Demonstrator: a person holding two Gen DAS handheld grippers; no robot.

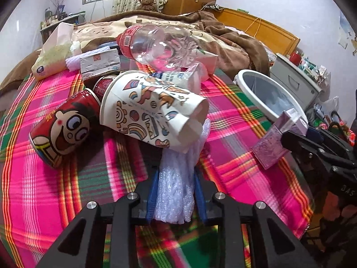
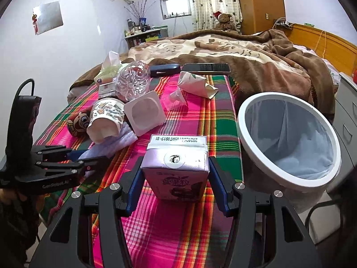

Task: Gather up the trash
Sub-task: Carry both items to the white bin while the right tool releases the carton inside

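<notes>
Ahead of the left claw (image 1: 176, 192) the paper cup (image 1: 151, 109), red can (image 1: 64, 129) and clear bottle (image 1: 160, 47) crowd together; bare plaid cloth (image 1: 234, 134) lies open to its right, toward the bin (image 1: 267, 93).

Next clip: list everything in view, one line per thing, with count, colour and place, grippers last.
bubble wrap: one, white, in left gripper
milk carton: one, purple, in right gripper
paper cup: one, white patterned, crushed, on blanket
cans: two, red, left of cup
plastic bottle: one, clear, behind cup
tissue pack: one, pale, far left
bin: one, white rim, right of blanket
blanket: one, pink plaid
left gripper: shut on bubble wrap
right gripper: shut on milk carton
</notes>
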